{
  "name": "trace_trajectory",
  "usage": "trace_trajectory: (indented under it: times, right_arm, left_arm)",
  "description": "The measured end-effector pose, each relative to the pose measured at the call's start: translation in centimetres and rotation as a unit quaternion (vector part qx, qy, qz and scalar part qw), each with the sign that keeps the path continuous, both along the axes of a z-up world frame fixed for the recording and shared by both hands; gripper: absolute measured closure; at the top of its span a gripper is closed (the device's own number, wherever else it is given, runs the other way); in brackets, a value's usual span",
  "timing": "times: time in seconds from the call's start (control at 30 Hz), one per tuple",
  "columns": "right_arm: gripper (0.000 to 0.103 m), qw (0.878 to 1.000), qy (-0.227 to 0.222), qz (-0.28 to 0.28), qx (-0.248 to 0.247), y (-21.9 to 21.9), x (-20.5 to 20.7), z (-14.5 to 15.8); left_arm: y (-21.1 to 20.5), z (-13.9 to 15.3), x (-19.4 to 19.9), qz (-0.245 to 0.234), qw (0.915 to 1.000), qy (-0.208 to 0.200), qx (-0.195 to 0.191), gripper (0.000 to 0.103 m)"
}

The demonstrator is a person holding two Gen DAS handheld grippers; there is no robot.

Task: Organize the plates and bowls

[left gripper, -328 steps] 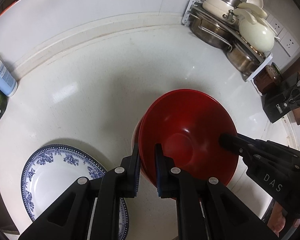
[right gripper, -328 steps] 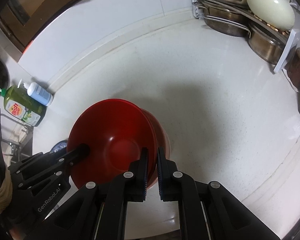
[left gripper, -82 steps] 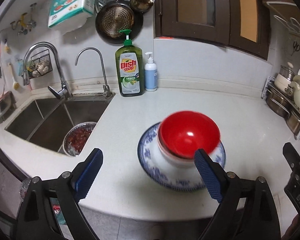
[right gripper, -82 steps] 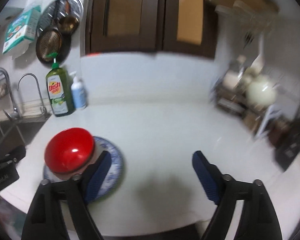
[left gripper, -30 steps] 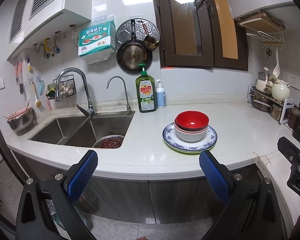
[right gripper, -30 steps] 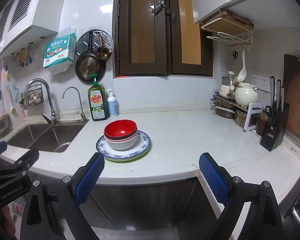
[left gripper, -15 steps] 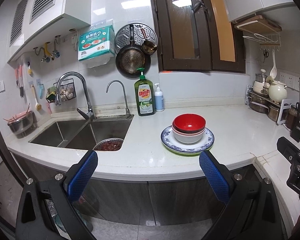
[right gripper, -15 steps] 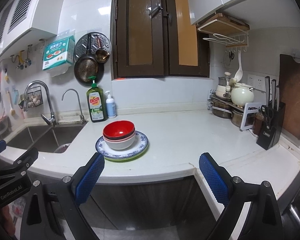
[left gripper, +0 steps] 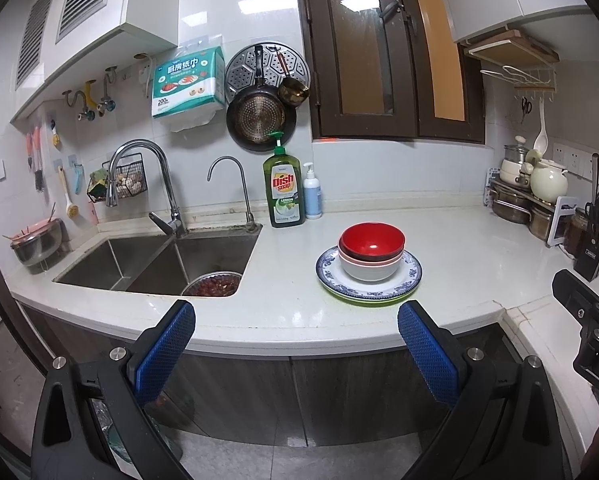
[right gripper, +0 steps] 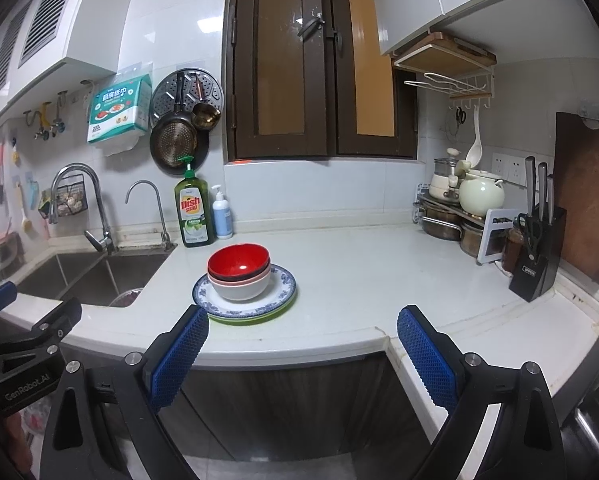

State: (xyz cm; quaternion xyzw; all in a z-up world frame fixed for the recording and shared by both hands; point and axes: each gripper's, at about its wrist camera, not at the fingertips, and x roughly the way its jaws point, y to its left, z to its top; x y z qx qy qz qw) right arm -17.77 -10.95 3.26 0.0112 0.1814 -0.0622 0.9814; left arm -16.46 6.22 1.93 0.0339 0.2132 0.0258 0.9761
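Hand-held gripper [left gripper: 297, 350] gapes; dish soap [left gripper: 284, 190] behind bowls [left gripper: 371, 250].

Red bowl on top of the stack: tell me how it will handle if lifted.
The red bowl looks glossy, so probably slippery. It sits nested in other bowls, so it may stick or drag them. It seems thin and likely light.
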Motion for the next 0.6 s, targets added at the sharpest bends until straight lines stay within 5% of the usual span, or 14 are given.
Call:
trace_trajectory:
  times: [0.6]
  right_arm:
    - [0.007, 1.000, 0.008, 0.006, 0.001, 0.56, -0.30, -0.41]
  left_arm:
    - [0.90, -0.50, 0.27, 0.001, 0.9999, 0.013, -0.004, 0.000]
